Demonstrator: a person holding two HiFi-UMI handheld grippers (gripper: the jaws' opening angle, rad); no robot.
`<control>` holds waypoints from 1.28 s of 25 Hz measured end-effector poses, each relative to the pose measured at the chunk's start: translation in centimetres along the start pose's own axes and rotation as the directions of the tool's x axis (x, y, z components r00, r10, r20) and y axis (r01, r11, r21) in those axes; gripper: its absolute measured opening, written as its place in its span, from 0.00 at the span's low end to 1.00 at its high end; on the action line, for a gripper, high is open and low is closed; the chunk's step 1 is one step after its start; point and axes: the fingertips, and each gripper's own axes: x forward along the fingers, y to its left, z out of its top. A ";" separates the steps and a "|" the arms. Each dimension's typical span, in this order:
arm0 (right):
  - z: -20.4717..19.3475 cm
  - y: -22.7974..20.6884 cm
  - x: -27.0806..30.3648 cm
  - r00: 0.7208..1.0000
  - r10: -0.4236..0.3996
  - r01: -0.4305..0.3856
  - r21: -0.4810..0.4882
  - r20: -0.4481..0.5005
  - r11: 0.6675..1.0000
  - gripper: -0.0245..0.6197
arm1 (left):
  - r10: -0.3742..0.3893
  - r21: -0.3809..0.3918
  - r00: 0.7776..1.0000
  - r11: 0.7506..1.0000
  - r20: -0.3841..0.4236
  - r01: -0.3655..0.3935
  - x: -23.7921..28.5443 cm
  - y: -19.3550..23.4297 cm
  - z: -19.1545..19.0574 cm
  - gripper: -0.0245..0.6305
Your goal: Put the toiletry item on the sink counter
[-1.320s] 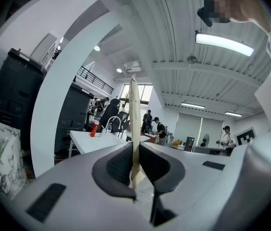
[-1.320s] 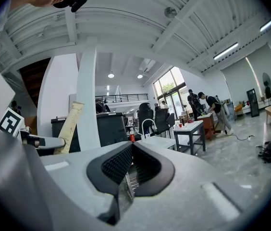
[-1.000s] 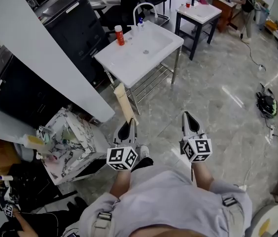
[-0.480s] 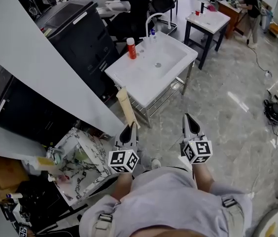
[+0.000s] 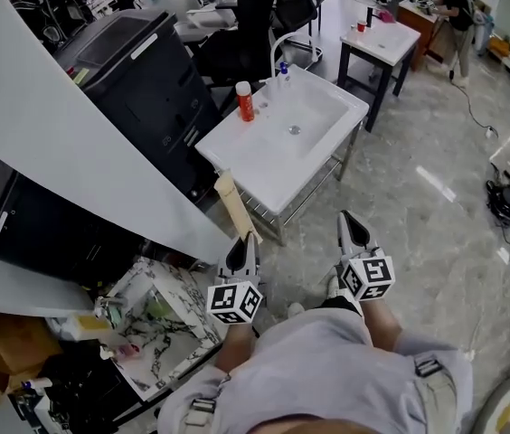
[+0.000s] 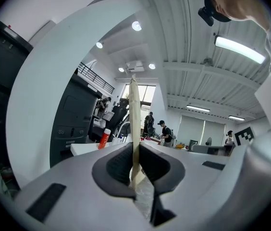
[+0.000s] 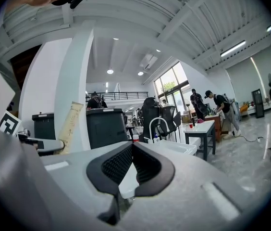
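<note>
A long flat beige toiletry pack [image 5: 234, 205] stands upright in my left gripper [image 5: 245, 243], which is shut on its lower end. In the left gripper view the beige pack [image 6: 134, 119] rises between the dark pads [image 6: 117, 163]. My right gripper [image 5: 351, 225] is beside it, shut and with nothing in it; its pads [image 7: 121, 161] meet at the tips. Ahead and apart from both grippers stands the white sink counter [image 5: 251, 157], with a red bottle [image 5: 245, 101], a small blue-capped bottle [image 5: 283, 69] and a curved faucet [image 5: 279, 38].
A white curved partition [image 5: 65, 143] and a black cabinet [image 5: 142, 66] lie left of the sink. A marble-patterned box [image 5: 175, 307] of clutter sits at lower left. A small white table [image 5: 389, 40] stands behind the sink, with office chairs near it. Cables [image 5: 505, 202] lie on the floor at right.
The sink counter has slid down and right in the head view, so it stands closer to both grippers. The grippers keep their pose, and the pack stays in the left one.
</note>
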 end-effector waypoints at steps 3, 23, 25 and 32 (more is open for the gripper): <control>0.1 0.4 1.4 1.000 0.022 -0.022 0.004 -0.003 1.000 0.05 | 0.009 -0.006 1.000 1.000 -0.002 -0.009 0.5 0.5 -0.1 0.09; 4.4 -12.1 14.4 0.988 0.153 -0.153 -0.017 0.005 0.988 0.05 | 0.145 0.003 0.987 0.989 0.065 -0.145 15.9 -1.7 1.4 0.09; 5.4 -14.3 15.7 0.987 0.161 -0.160 -0.023 0.008 0.987 0.05 | 0.161 0.000 0.985 0.987 0.064 -0.161 18.2 -2.3 1.3 0.09; 6.2 -21.1 19.2 0.983 0.182 -0.182 -0.019 -0.021 0.983 0.05 | 0.230 -0.017 0.971 0.973 0.071 -0.229 24.4 -3.7 1.1 0.09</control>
